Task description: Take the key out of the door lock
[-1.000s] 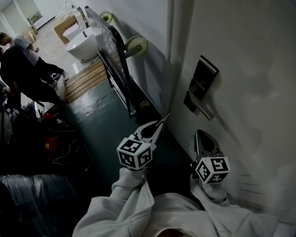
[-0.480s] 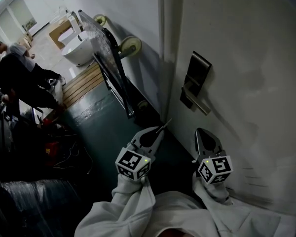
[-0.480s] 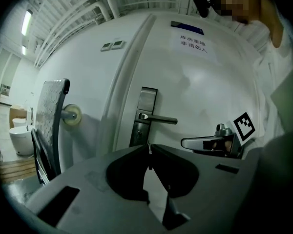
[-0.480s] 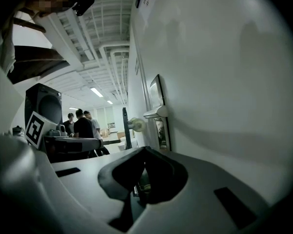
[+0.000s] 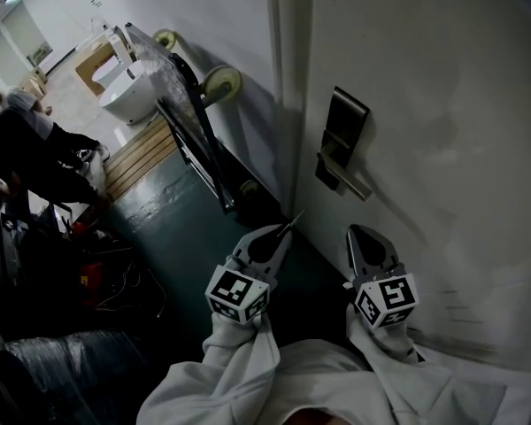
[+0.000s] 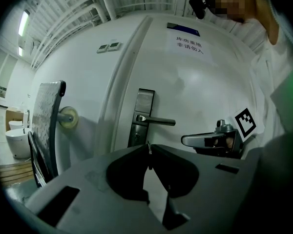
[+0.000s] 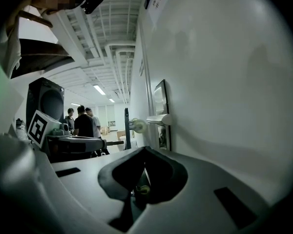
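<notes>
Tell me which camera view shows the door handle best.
The left gripper view: it faces the door handle front-on, whole against its lock plate. The head view shows it obliquely from above; the right gripper view only edge-on along the door.

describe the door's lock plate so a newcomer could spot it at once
Look at the big white door filling the right side of the head view. Near its left edge sits a tall dark metal lock plate with a lever handle. It is the only metal fitting on that plain door face.
</notes>
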